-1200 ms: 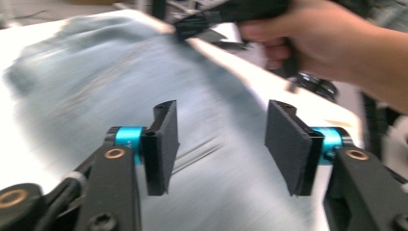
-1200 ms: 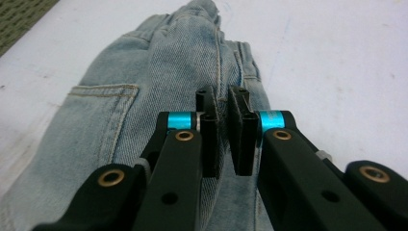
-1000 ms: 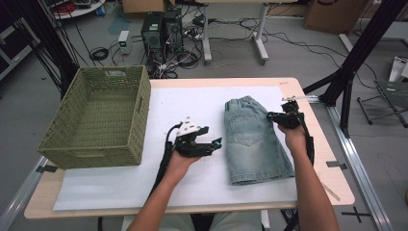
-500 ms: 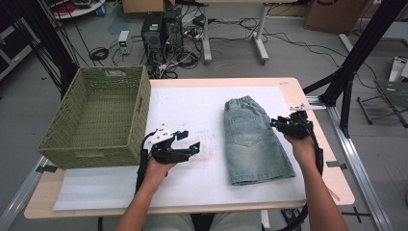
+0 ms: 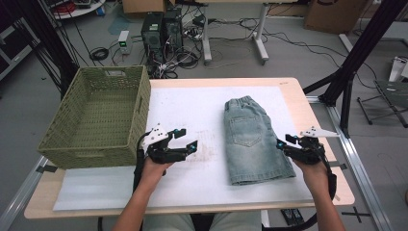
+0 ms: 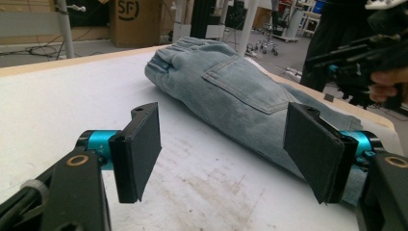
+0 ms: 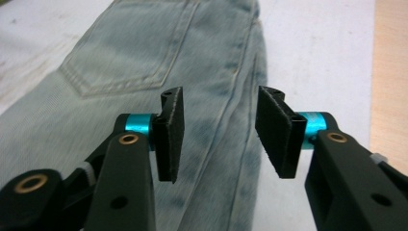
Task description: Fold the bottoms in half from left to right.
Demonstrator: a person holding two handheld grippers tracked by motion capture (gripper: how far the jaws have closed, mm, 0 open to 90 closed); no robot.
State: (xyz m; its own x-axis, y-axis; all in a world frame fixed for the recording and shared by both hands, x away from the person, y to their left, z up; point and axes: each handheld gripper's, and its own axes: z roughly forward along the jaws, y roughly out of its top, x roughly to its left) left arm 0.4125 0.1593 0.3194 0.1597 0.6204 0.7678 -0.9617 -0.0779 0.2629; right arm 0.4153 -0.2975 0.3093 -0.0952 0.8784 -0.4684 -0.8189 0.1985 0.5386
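Folded light-blue denim shorts (image 5: 255, 139) lie on the white mat, waistband at the far end. My right gripper (image 5: 282, 145) hovers low at their right edge, near the hem. Its jaws have just been opening, and in the right gripper view the gripper (image 7: 219, 130) stands open over the side seam of the shorts (image 7: 144, 57) with nothing between the pads. My left gripper (image 5: 188, 144) sits left of the shorts, pointing toward them. In the left gripper view it (image 6: 223, 144) stands wide open above bare mat, with the shorts (image 6: 231, 82) beyond.
A green woven basket (image 5: 96, 115) stands on the table's left side, close to my left hand. A white mat (image 5: 192, 106) covers most of the wooden table (image 5: 317, 130). The right gripper (image 6: 365, 57) and its hand appear far off in the left gripper view.
My right gripper has come down toward the shorts' right edge near the hem and its jaws have opened. My left gripper has shifted left toward the basket, still open.
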